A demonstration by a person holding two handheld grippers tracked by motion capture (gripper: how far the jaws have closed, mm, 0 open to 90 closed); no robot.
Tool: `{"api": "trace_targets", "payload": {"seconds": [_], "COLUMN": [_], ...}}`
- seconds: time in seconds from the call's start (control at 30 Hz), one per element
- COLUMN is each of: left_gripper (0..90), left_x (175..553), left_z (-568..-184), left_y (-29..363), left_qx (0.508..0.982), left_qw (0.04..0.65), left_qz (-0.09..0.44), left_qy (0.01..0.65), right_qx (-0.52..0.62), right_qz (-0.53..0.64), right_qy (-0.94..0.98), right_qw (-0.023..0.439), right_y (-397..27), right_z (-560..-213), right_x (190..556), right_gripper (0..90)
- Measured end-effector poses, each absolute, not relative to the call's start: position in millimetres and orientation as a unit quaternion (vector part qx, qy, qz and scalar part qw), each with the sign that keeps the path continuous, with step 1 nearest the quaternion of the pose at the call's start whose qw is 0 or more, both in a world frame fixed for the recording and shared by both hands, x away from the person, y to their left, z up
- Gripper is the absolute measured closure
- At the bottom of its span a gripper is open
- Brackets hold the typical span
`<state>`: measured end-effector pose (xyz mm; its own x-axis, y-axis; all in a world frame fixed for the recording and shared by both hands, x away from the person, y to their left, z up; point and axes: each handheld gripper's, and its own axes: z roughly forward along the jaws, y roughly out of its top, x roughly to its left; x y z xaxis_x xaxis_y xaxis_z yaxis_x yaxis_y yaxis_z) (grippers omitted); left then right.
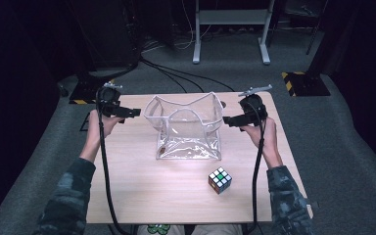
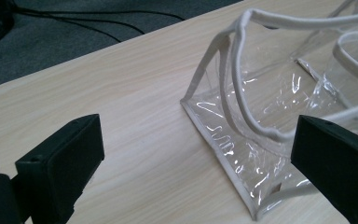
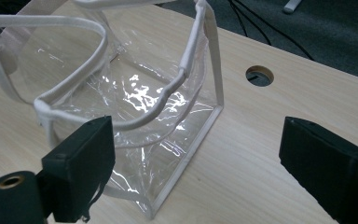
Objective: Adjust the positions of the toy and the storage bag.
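Well, at the left of the high view the left gripper (image 1: 136, 112) hovers over the wooden table (image 1: 142, 196), held level with its tips aimed at the clear plastic bag (image 1: 186, 128). Its jaws stand wide apart with nothing between them, and a narrow strip of bare tabletop separates the tips from the bag's left side. In the left gripper view the bag (image 2: 279, 112) lies ahead and to the right, its white-edged corner seam in the gap between the jaws but farther off, not touched.

At the middle of the table the bag stands upright, mouth gaping open, white trim and handle loops sagging. Nearer the person, right of centre, a colour cube (image 1: 220, 179) sits alone, well apart from both tools.

At the right, the right gripper (image 1: 226, 120) points back at the bag, its tips just beside the bag's right wall. Its jaws also gape, holding nothing. In the right gripper view the bag (image 3: 135, 93) lies ahead and leftward, behind the left-hand jaw, with a round hole (image 3: 259, 75) in the tabletop beyond.
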<state>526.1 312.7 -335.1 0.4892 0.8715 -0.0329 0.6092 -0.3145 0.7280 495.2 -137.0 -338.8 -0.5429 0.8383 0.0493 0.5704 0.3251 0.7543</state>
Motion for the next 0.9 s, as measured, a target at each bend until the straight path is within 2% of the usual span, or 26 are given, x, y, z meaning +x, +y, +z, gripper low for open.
{"api": "trace_targets", "payload": {"seconds": [0.43, 0.9], "left_gripper": [1.1, 1.0], "left_x": [486.2, 455.6], "left_z": [-354.8, -401.3], "left_y": [318.0, 324.2], "left_qx": [0.801, 0.808], "left_qw": [0.358, 0.353], "left_qz": [0.19, 0.178], "left_qy": [0.44, 0.437], "right_qx": [0.414, 0.408], "right_qz": [0.373, 0.375], "right_qy": [0.807, 0.811], "right_qw": [0.195, 0.187], "right_y": [-137.5, -137.3], "right_z": [-355.5, -393.3], "right_x": [452.6, 418.1], "right_gripper": [5.5, 4.1]}}
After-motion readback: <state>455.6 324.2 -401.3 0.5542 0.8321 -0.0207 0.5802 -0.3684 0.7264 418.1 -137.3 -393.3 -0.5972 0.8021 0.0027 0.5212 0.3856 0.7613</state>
